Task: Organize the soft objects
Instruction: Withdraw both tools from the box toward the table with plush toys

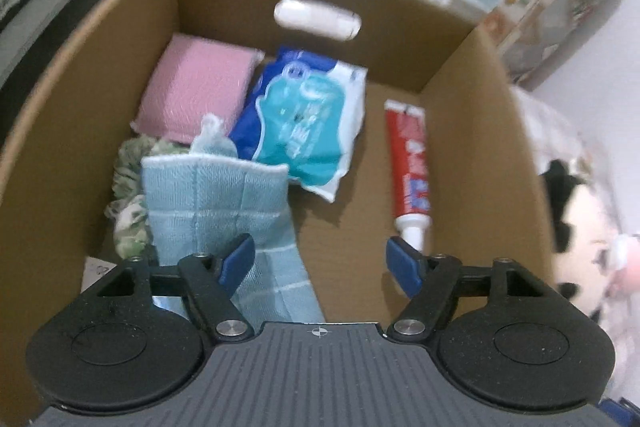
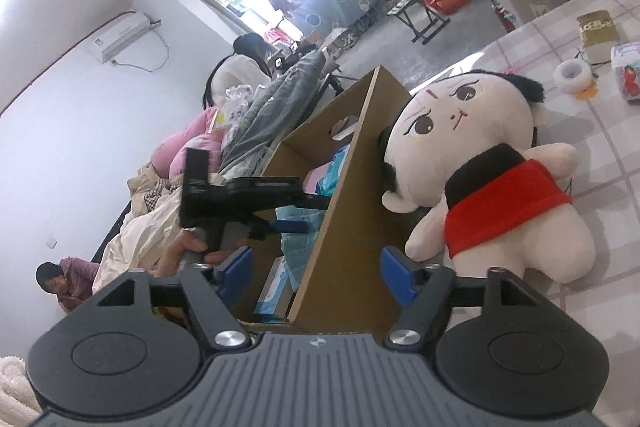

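An open cardboard box (image 1: 480, 147) holds a pink sponge cloth (image 1: 196, 87), a blue tissue pack (image 1: 304, 123), a red toothpaste tube (image 1: 410, 163), a green patterned cloth (image 1: 128, 195) and a light blue towel (image 1: 224, 203). My left gripper (image 1: 320, 255) hangs open over the box. The towel lies under its left finger, and the pads do not press it. In the right wrist view a plush doll (image 2: 480, 179) in a red shirt leans against the box's outer wall (image 2: 344, 211). My right gripper (image 2: 316, 263) is open and empty, facing that wall's edge, with the doll just right of it.
The doll lies on a checked tablecloth (image 2: 600, 155) that also carries a tape roll (image 2: 574, 75) and a gold carton (image 2: 600, 27). Piled bedding (image 2: 160, 211) sits left of the box. Two people are in the background. A folding stool (image 2: 424, 15) stands on the floor.
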Demonstrator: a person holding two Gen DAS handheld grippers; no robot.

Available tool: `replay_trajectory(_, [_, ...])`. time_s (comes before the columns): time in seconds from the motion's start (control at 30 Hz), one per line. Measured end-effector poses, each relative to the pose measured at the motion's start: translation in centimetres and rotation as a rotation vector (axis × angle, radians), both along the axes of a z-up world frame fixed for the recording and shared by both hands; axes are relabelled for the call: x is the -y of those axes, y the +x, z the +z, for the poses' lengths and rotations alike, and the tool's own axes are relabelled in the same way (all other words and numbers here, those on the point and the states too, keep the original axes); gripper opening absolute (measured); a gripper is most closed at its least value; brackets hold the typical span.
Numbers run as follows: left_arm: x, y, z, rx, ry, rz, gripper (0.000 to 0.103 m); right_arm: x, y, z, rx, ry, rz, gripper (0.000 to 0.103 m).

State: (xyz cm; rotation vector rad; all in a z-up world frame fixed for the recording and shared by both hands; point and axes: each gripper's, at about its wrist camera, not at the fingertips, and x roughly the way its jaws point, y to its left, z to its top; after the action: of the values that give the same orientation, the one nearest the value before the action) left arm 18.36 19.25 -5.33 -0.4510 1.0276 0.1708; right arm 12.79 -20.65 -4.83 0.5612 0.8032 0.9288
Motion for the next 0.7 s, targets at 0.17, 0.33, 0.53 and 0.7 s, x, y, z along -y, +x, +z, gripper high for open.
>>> replay_trajectory(0.17, [0.3,-3.3,3.3,0.102,0.001,0.002,0.077,0.7,-1.0,0.5,0.032,0.008,-0.034,0.086])
replay_trajectory(0.33, [1.9,-6.3,6.2,0.194,0.029,-0.026,0.080,1.4,-2.4,1.1,0.096,-0.007,-0.084,0.090])
replay_trajectory(0.53, [5.7,-8.9,8.3,0.312,0.061,-0.119,0.084,2.8,-4.1,1.0,0.153,-0.041,-0.189,0.091])
replay_trajectory(0.7, [10.5,-10.1,9.8,0.422,0.076,-0.232,0.091,4.9,-5.3,0.3,0.180,-0.106,-0.329,0.091])
